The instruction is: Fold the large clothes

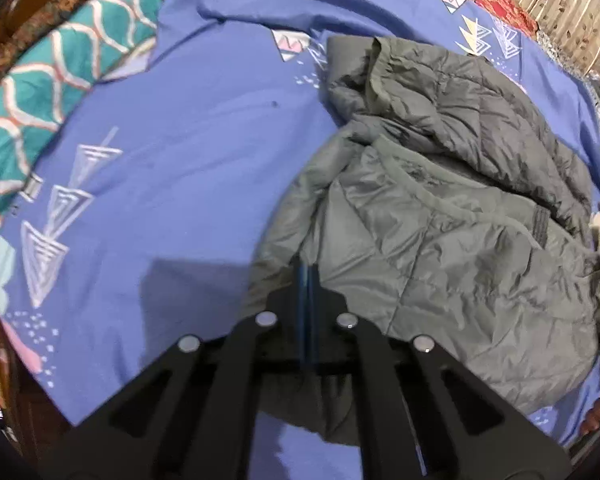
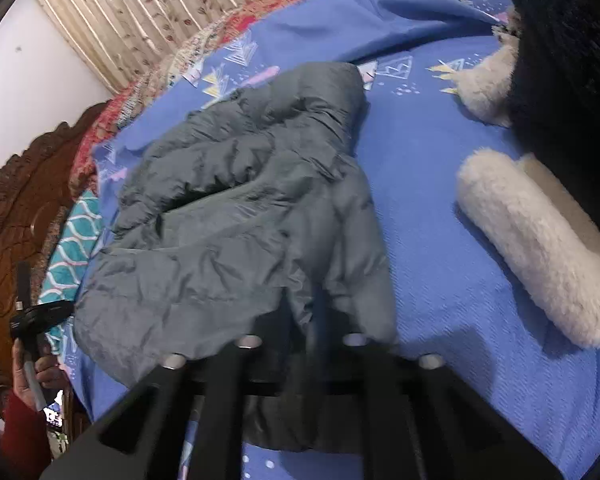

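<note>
My left claw (image 1: 307, 280) is matt black plastic with dull silver metal pivot pins and glossy blue finger pads; my right claw (image 2: 300, 312) has the same matt black links. I see the grey quilted puffer jacket (image 1: 440, 208) as thin synthetic cloth with a faint sheen, crumpled and stitched in panels. Under it, the blue patterned cotton bedsheet (image 1: 188, 152) looks matt with a fine woven rib. At the bed's right edge lies a cream fleece roll (image 2: 540, 248), fuzzy and rough. Near the head edge are a teal wavy-print cloth pillow (image 1: 60, 80) and a carved, polished brown wooden headboard (image 2: 24, 208).
</note>
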Tool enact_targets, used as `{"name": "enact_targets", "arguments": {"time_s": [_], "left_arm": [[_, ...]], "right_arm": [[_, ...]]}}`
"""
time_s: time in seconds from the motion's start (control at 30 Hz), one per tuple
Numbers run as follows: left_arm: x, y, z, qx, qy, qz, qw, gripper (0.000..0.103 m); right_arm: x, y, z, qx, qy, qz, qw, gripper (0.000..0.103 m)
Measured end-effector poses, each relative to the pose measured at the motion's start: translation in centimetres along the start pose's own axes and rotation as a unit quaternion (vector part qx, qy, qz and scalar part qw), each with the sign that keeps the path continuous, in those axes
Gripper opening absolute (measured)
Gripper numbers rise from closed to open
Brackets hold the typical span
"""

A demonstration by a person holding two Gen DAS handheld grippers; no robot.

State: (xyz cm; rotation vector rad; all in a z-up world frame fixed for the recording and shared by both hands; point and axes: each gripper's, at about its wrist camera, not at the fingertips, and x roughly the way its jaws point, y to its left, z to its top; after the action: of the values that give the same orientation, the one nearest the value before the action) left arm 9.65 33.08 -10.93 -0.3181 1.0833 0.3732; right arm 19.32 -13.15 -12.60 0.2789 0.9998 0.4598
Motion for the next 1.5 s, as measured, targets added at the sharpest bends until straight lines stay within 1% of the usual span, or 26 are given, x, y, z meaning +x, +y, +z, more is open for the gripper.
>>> {"name": "enact_targets", "arguments": {"time_s": [0.03,0.07,0.13,0.2,0.27,0.37,0.5,0.57,0.67,0.73,0.8,0.83,0.9,0.93,0.97,1.03,1.07,1.1,1.13,1.17,1.2,1.27,1.3,1.37,1.43,1.5], "left_arm": [[-0.1,0.0,-0.2,0.003,0.001,0.008,1.0000,0.002],[0.0,0.1,-0.4,0.008,0.006,0.016,0.9998,0.002],[0.3,0.2,-1.2,0.017,0.019,0.031,0.9992,0.002],[0.3,0.1,-2.0,0.023,0.024,0.037,0.9988,0.002],[0.1,0.1,-2.7,0.028,0.025,0.041,0.9984,0.002],[-0.1,0.6,-4.2,0.025,0.038,0.041,0.9981,0.002],[-1.8,1.4,-6.2,0.031,0.037,0.044,0.9978,0.002],[-2.4,1.8,-7.1,0.036,0.041,0.046,0.9975,0.002],[-2.9,2.3,-8.6,0.043,0.046,0.052,0.9967,0.002],[-2.4,2.4,-9.3,0.045,0.053,0.057,0.9959,0.002],[-1.5,2.3,-9.7,0.048,0.061,0.065,0.9949,0.003],[-1.2,2.1,-9.8,0.049,0.063,0.069,0.9944,0.005],[-1.4,1.9,-9.8,0.047,0.060,0.076,0.9942,0.005],[-1.8,1.9,-9.7,0.047,0.055,0.073,0.9947,0.005],[-2.6,2.1,-9.5,0.045,0.048,0.066,0.9956,0.005],[-3.9,2.8,-9.4,0.034,0.036,0.054,0.9973,0.005],[-5.1,3.6,-9.1,0.019,0.027,0.038,0.9987,0.005],[-6.1,4.3,-8.9,0.004,0.017,0.024,0.9996,0.005],[-7.3,4.7,-8.7,-0.009,0.002,0.017,0.9998,0.005],[-8.1,4.7,-8.4,-0.012,-0.013,0.018,0.9997,0.005],[-8.8,4.4,-8.1,-0.010,-0.026,0.016,0.9995,0.005],[-9.8,3.0,-7.5,0.004,-0.046,-0.003,0.9989,0.005],[-9.9,2.2,-7.3,0.011,-0.049,-0.013,0.9986,0.005],[-9.3,0.0,-6.7,0.032,-0.047,-0.032,0.9979,0.005],[-8.0,-2.3,-6.5,0.055,-0.044,-0.036,0.9968,0.005],[-5.9,-4.0,-6.3,0.077,-0.036,-0.029,0.9960,0.005]], "right_arm": [[0.1,0.0,-0.2,-0.005,0.007,-0.014,1.000,0.027],[0.1,-0.3,-0.5,-0.006,0.013,-0.018,1.000,0.026],[-0.1,-0.9,-1.1,-0.003,0.026,-0.016,1.000,0.026],[-0.4,-1.0,-2.0,-0.006,0.033,-0.016,0.999,0.026],[-0.7,-0.8,-2.9,-0.008,0.042,-0.019,0.999,0.026],[-1.9,-1.0,-4.6,-0.010,0.056,-0.016,0.998,0.026],[-3.7,-1.0,-6.2,-0.012,0.060,-0.018,0.998,0.025],[-4.3,-1.1,-7.3,-0.009,0.070,-0.019,0.997,0.025],[-4.7,-0.8,-8.6,-0.010,0.079,-0.023,0.997,0.025],[-4.4,-0.9,-9.3,-0.007,0.087,-0.026,0.996,0.025],[-3.9,-1.3,-9.5,0.007,0.087,-0.025,0.996,0.025],[-3.8,-1.4,-9.5,0.012,0.082,-0.026,0.996,0.025],[-4.1,-1.1,-9.3,0.013,0.070,-0.026,0.997,0.027],[-4.5,-0.9,-9.2,0.009,0.064,-0.026,0.998,0.032],[-5.0,-0.7,-9.0,0.001,0.059,-0.031,0.998,0.033],[-6.1,-0.6,-8.4,-0.010,0.044,-0.036,0.998,0.043],[-7.2,-0.5,-8.0,-0.009,0.024,-0.038,0.999,0.047],[-8.0,-0.4,-7.6,-0.008,0.007,-0.038,0.999,0.053],[-8.9,-0.2,-7.1,-0.008,-0.013,-0.034,0.999,0.058],[-9.7,0.2,-6.5,-0.013,-0.034,-0.026,0.999,0.060],[-9.9,0.7,-6.0,-0.019,-0.043,-0.019,0.999,0.062],[-9.8,2.0,-5.2,-0.036,-0.050,-0.006,0.998,0.062],[-9.2,2.9,-4.7,-0.050,-0.048,0.006,0.998,0.062],[-7.9,4.8,-4.4,-0.070,-0.040,0.014,0.997,0.062],[-5.8,6.8,-4.1,-0.103,-0.037,0.018,0.994,0.062],[-3.7,7.8,-4.2,-0.120,-0.028,0.010,0.992,0.062]]}}
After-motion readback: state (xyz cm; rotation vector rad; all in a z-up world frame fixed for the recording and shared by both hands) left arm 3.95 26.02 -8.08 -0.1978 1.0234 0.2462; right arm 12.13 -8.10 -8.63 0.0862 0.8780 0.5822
